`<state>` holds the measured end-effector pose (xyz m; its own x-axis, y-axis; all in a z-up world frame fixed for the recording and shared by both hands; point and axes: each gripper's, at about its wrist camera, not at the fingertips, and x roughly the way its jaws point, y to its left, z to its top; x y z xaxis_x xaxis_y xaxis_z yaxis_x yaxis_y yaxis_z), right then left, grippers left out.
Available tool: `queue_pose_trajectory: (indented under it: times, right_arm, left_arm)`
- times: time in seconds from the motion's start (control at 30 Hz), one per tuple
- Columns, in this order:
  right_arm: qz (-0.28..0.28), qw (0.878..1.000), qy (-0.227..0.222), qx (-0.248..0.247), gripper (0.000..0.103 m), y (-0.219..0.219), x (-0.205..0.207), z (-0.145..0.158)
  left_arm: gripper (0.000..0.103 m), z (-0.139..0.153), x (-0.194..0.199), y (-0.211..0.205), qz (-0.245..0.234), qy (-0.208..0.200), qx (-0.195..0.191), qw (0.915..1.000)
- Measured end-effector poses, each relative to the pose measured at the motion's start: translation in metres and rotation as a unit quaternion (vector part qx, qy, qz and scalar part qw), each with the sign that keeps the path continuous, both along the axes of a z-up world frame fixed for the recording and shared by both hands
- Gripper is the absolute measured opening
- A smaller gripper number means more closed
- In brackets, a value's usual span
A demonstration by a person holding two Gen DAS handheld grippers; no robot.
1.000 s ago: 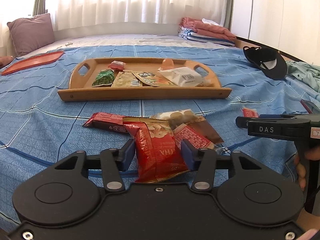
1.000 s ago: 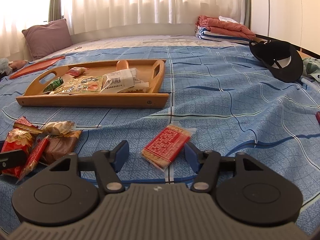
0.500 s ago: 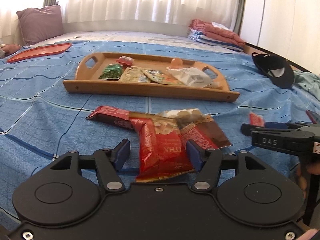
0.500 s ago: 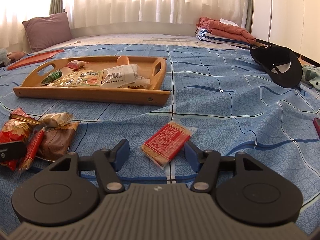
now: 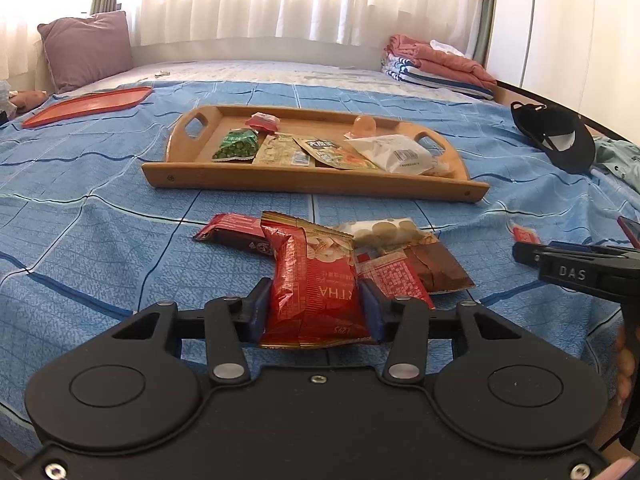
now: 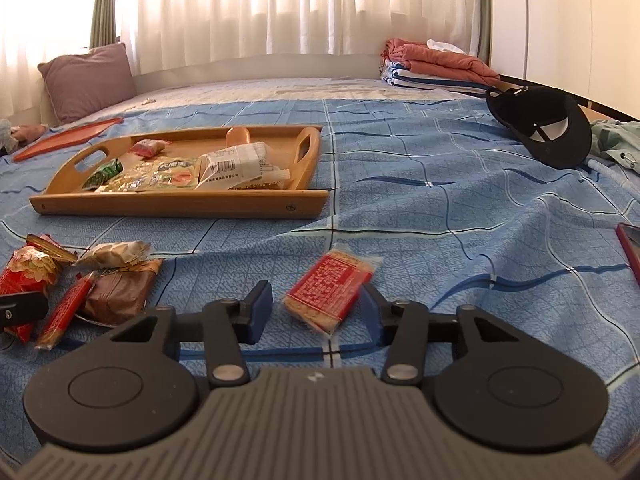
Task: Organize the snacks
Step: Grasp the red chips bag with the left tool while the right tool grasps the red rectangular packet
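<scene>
Blue bedspread [image 5: 100, 216] carries both jobs. Your left gripper [image 5: 316, 312] has closed its jaws until they squeeze the red snack bag [image 5: 316, 280], so it can go to the wooden tray [image 5: 312, 180]. Your right gripper [image 6: 316, 312] is narrowing around the red cracker packet [image 6: 330, 286], with a gap remaining.

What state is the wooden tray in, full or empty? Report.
Partly full. The wooden tray holds a green packet, a white packet and a few others, with bare wood showing at its far side.
</scene>
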<state>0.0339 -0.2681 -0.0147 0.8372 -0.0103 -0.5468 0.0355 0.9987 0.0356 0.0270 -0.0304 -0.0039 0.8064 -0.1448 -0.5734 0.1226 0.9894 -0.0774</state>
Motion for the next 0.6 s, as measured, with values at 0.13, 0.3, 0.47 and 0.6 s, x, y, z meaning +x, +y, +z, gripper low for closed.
queue_pose_trajectory:
  times: [0.13,0.3,0.47,0.6]
  right_arm:
    - [-0.007,1.000,0.003,0.008,0.055,-0.004,0.000,0.002]
    - [-0.022,0.998,0.012,0.050,0.075,-0.006,0.011,0.000]
    - [-0.062,0.997,0.016,0.051,0.075,-0.004,0.022,-0.001]
    - [-0.056,0.998,0.018,0.026,0.048,0.003,0.024,0.000]
  left_arm:
    - [0.045,0.001,0.001,0.001,0.003,0.000,-0.002,1.0000]
    - [0.045,0.005,0.001,0.003,0.004,-0.004,-0.011,0.9999]
    - [0.045,0.012,0.000,0.007,0.004,-0.014,-0.010,0.9999]
    - [0.045,0.015,0.004,0.012,0.009,-0.016,-0.012,0.9998]
